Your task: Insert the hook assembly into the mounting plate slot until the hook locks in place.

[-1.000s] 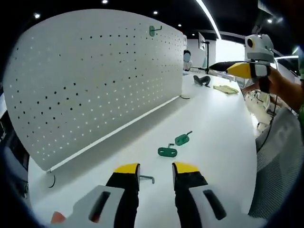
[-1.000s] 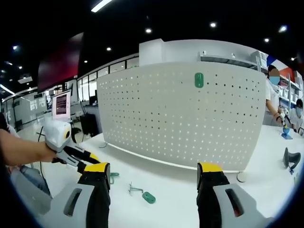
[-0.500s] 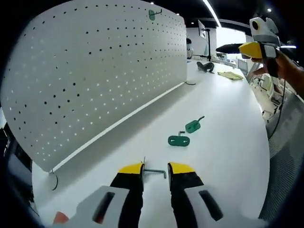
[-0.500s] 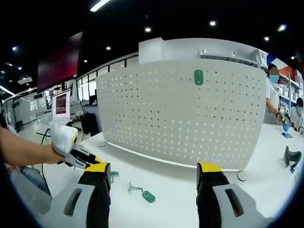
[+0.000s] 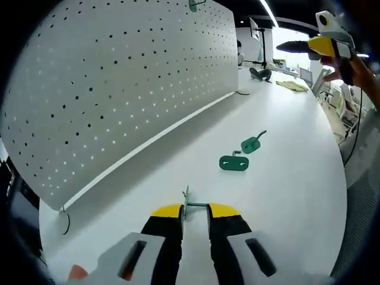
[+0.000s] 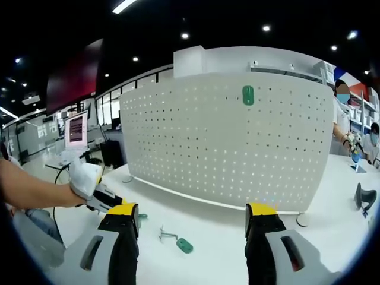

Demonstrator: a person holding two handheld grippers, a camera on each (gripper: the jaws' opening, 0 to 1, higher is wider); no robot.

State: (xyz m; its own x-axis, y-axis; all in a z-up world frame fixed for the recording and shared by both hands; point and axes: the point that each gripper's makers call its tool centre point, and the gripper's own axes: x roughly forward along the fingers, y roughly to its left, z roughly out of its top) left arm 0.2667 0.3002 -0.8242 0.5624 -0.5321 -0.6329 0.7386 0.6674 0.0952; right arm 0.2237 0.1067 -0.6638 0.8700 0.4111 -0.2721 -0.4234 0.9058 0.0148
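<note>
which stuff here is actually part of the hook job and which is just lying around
For the job:
- metal hook between the left gripper tips
- two green plates on the table
- pegboard, one green plate already mounted

Just lying about:
- black object
- yellow cloth

In the left gripper view the left tool (image 5: 195, 211) sits low, its two yellow-tipped jaws drawn close together with only a narrow gap between them. The same tool (image 6: 110, 202) appears at the left of the right gripper view, gripped by the person's left hand (image 6: 76, 189) on a bare forearm that reaches in from the left edge. The right tool (image 6: 192, 217) has its jaws spread wide apart with nothing between them. In the left gripper view it (image 5: 297, 46) is held high at the upper right, level, by the person's right hand (image 5: 350, 62).
</note>
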